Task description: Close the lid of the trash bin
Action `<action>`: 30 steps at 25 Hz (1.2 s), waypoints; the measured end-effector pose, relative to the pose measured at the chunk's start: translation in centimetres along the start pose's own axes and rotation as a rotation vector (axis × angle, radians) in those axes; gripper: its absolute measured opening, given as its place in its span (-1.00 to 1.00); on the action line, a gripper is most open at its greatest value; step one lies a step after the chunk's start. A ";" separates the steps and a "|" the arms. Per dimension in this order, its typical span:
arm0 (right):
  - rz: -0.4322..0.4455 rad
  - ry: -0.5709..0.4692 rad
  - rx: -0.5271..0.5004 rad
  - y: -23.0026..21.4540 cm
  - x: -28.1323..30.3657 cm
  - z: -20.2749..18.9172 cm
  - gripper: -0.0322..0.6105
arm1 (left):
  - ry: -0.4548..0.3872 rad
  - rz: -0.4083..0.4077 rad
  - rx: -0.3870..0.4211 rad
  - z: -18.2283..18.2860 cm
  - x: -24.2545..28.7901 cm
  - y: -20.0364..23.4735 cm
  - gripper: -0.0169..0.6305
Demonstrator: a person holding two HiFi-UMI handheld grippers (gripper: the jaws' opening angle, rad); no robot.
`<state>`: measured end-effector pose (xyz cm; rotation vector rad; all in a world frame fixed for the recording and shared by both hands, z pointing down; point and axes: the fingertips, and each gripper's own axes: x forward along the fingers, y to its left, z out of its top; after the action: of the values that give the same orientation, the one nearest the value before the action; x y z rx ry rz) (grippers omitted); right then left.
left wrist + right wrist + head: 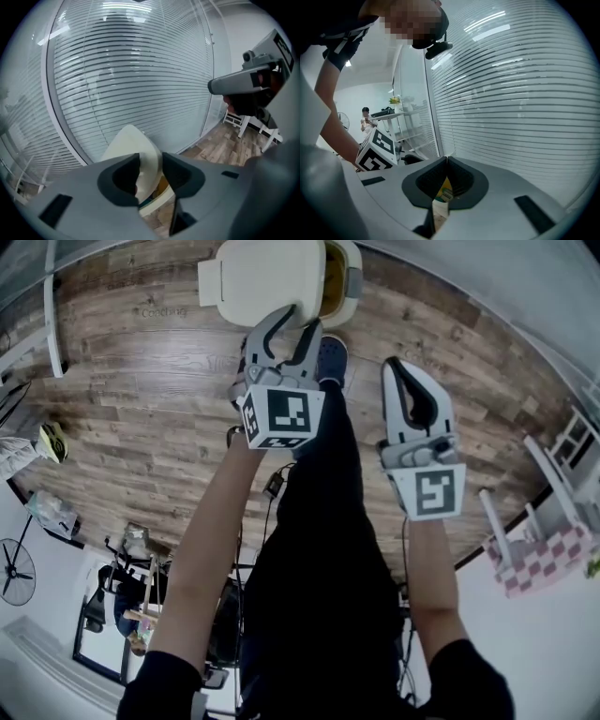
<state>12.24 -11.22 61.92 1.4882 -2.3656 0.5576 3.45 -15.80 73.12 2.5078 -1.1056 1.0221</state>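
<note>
Left gripper (pixel 296 324) has its jaws spread, and the edge of the lid (pixel 262 277) sits in the gap between them; can't tell from my feed if either pad actually touches it; right gripper (pixel 394 367) has its jaws pressed together on nothing, hanging off to the right and nearer me, well apart from the bin.

Count-wise: two grippers, one marker cube on each; one cream trash bin (pixel 349 282) on the wood floor (pixel 141 399) at the top of the head view; one lid, raised and open, standing on the bin's left side, with something yellowish showing inside.

Around it: slatted blinds (pixel 131 70) behind glass right past the bin; one blue shoe (pixel 332 357) just below the bin, beside the left gripper; one white chair (pixel 539 554) with a pink checked seat off to the right; one fan (pixel 14 573) at the far left; one more person by a desk in the background of the right gripper view.
</note>
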 end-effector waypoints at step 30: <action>-0.025 0.040 0.032 -2.1 0.5 -1.6 -0.89 | 0.193 -0.207 -0.061 -6.0 7.9 -4.9 -0.60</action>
<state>14.06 -11.67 63.89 1.5040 -2.3149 0.6168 7.64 -14.16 83.23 2.3580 -0.7922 1.1241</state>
